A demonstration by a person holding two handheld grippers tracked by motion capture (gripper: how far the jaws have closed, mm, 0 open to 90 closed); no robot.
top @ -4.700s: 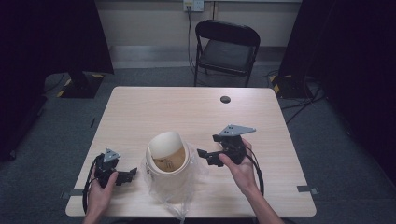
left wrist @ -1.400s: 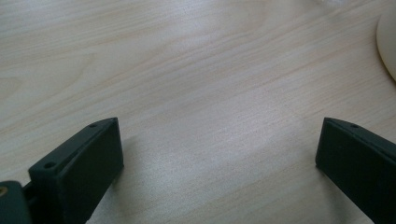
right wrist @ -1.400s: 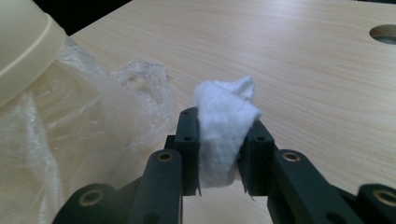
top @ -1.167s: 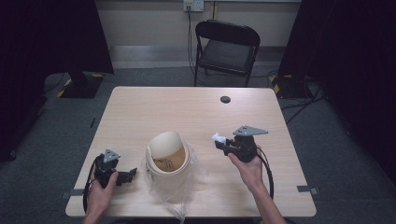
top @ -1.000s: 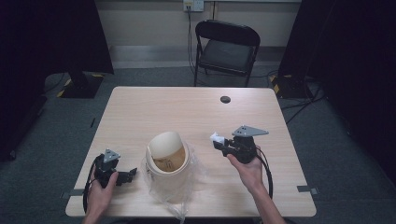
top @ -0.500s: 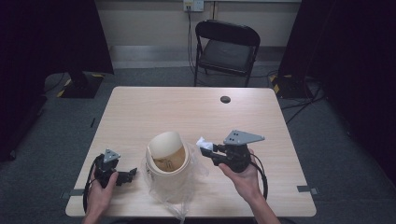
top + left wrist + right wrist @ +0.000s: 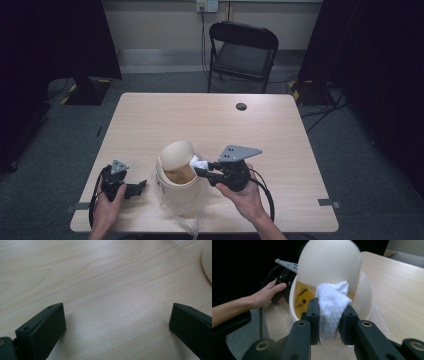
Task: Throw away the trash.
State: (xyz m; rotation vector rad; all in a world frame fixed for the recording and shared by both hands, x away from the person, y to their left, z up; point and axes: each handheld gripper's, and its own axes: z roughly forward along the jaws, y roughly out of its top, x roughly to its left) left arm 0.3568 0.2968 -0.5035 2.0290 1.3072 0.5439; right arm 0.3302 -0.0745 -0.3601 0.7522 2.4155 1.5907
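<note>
1. Tissue wad, white and crumpled, sits clamped between the right tool jaws, at the rim of the cream bin under its tilted swing lid.
2. Left tool rests on the desk, jaws apart, beside the bin.

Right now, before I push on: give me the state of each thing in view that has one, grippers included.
Bin: upright on the table, swing lid tipped open, stains inside.
Tissue: crumpled, clamped between the jaws at the bin's mouth, not yet dropped.
Right gripper: shut on the tissue.
Left gripper: open, empty, resting on the table.
Chair: unfolded, unoccupied.
</note>
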